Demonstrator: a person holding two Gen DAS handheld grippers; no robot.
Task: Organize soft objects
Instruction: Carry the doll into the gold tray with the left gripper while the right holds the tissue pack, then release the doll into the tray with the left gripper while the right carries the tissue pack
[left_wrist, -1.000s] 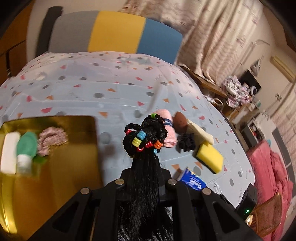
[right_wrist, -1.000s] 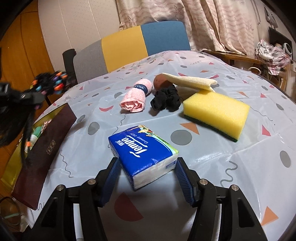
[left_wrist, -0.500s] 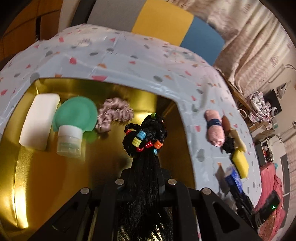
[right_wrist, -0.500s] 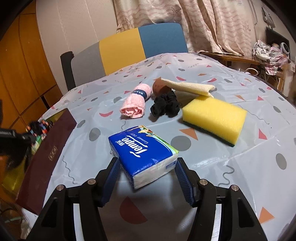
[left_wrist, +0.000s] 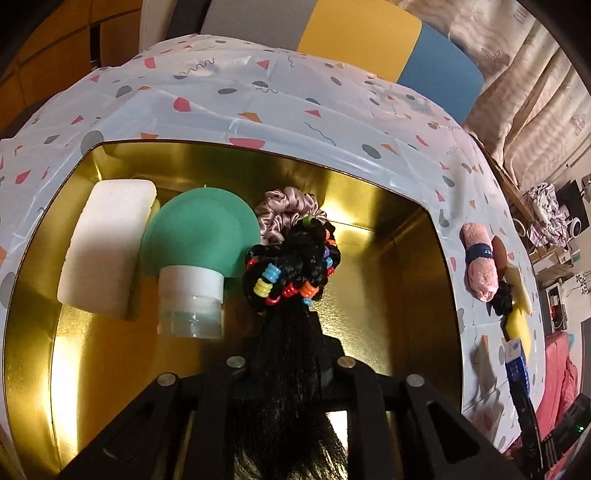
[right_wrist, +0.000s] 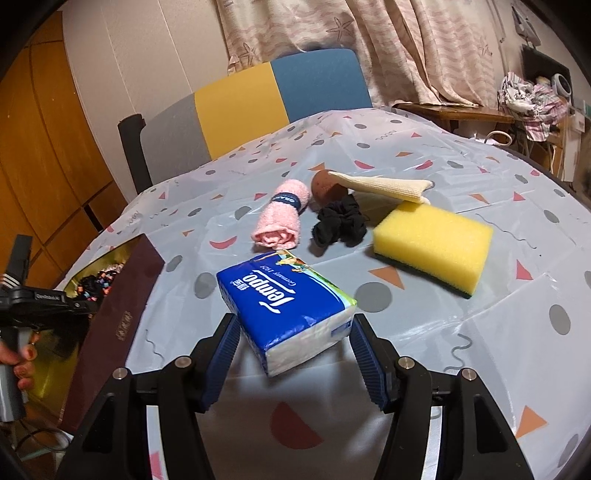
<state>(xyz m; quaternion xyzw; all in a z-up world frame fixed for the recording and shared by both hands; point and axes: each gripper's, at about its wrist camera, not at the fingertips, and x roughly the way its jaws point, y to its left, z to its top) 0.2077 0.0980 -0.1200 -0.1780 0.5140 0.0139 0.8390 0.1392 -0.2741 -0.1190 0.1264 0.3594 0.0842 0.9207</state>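
— Hairpiece (left_wrist: 291, 266), black with coloured beads: hanging between the fingers of the left gripper (left_wrist: 295, 332), right over the gold tin (left_wrist: 406, 258), beside the pink scrunchie (left_wrist: 286, 212). Jaws opening, strands still between them.

— Surface?

— Table (right_wrist: 480, 350) under a pale plastic cloth with grey dots and orange and pink triangles. Behind it a chair (right_wrist: 277, 99) in grey, yellow and blue, then curtains (right_wrist: 369, 33); wooden panels on one side, clutter on the other.

— Room to move?

— Tin at the table's edge, dark red on the outside. Bare cloth between it and the loose pile. Near part of the tin floor free.

— Inside the tin?

— White sponge (left_wrist: 107, 243), green squeeze bottle (left_wrist: 199, 251) lying beside it with its cap toward the camera, scrunchie against the far wall.

— Still out on the cloth?

— Rolled pink towel (right_wrist: 282, 216), black scrunchie (right_wrist: 341, 225), brown ball (right_wrist: 325, 186) under a cream cloth (right_wrist: 384, 186), yellow sponge (right_wrist: 432, 243).

— Other side?

— Right gripper (right_wrist: 295, 363) partly spread, astride the blue tissue pack (right_wrist: 284, 306); pads just beside its sides, contact unclear.
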